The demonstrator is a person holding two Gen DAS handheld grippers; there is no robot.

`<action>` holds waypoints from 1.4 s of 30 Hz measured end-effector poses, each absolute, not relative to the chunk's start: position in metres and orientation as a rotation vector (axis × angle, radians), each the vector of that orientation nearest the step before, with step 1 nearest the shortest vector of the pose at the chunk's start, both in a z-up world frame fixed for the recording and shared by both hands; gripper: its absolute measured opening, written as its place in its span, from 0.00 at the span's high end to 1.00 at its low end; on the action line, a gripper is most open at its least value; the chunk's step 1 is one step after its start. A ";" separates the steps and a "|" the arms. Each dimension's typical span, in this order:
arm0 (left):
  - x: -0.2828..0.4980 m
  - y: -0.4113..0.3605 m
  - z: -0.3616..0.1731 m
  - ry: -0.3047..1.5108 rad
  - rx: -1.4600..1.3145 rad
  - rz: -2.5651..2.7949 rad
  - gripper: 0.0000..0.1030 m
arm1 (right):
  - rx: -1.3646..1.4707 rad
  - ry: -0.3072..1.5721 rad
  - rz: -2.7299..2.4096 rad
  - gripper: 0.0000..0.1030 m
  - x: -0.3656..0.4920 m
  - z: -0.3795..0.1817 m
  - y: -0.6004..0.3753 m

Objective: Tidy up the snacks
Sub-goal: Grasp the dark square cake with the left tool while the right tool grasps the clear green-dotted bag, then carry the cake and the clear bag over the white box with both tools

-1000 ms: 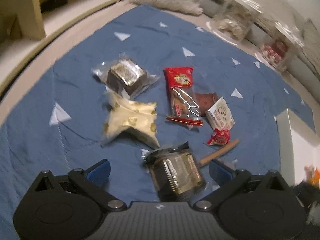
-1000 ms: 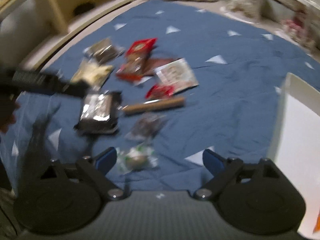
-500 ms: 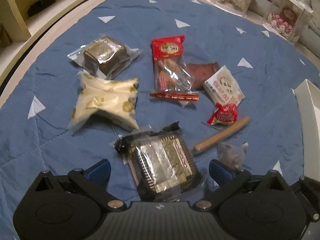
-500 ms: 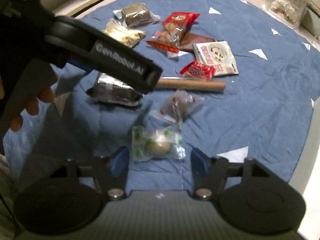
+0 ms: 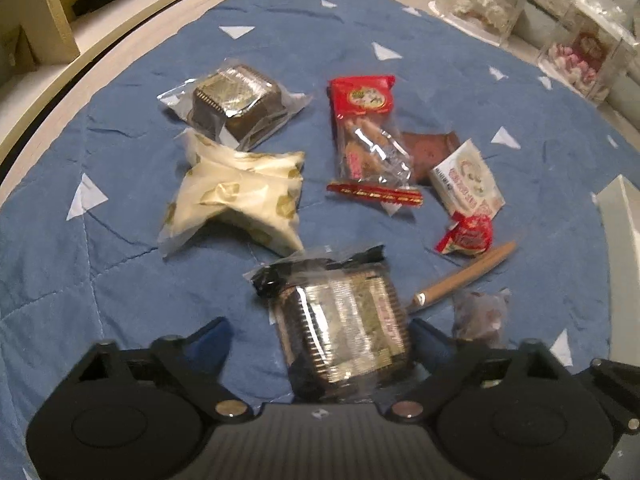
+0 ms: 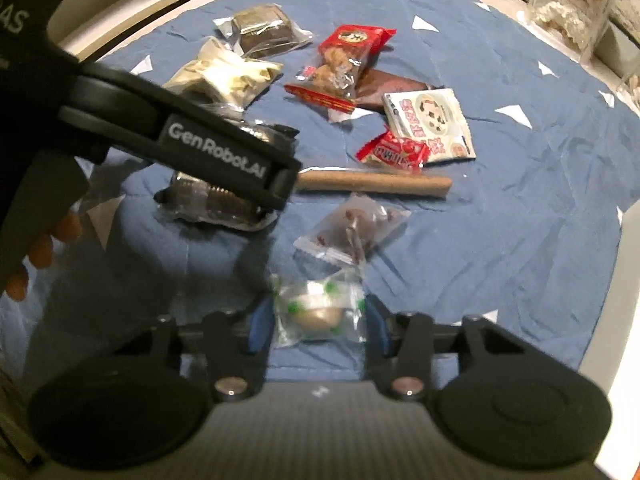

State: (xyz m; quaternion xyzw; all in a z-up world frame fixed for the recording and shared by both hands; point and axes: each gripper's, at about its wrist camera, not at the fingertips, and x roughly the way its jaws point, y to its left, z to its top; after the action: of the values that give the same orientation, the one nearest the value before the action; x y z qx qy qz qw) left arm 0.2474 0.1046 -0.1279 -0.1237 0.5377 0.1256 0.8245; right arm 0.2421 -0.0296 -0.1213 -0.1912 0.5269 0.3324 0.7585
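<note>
Right gripper [image 6: 316, 322]: at the bottom centre of our right wrist view, its blue pads have just been closing around a small clear packet with green print and a round golden sweet [image 6: 318, 312]; we cannot tell whether the pads press it yet.
Left gripper [image 5: 320, 334]: low in our left wrist view, the jaws have just been closing, the right pad against a dark ridged cake in a clear wrapper [image 5: 340, 320], the left pad apart from it.
Middle ground: a tan paper-wrapped stick [image 6: 374, 184] lies across the blue quilted mat with white triangles [image 6: 520, 208], with a clear packet of brown sweets [image 6: 354, 226] just below.
Far ground: a cream pillow pack [image 5: 236, 200] left of centre, a red-topped biscuit bag [image 5: 366, 136] beside it.
</note>
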 end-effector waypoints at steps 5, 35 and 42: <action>0.246 0.105 -0.122 1.124 -0.257 0.223 0.33 | -0.420 1.141 0.729 0.54 0.236 -0.115 -0.034; 0.224 0.062 -0.038 0.866 -0.298 0.098 0.46 | -0.058 0.911 0.511 0.54 0.249 -0.013 -0.140; 0.237 0.021 -0.017 0.806 -0.289 0.005 0.46 | 0.018 0.880 0.415 0.54 0.254 -0.005 -0.188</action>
State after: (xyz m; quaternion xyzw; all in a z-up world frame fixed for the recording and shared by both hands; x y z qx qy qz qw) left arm 0.2373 0.0208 -0.0174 -0.1401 0.3910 0.0025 0.9097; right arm 0.2536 -0.1885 -0.0046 0.0087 0.4230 0.1992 0.8839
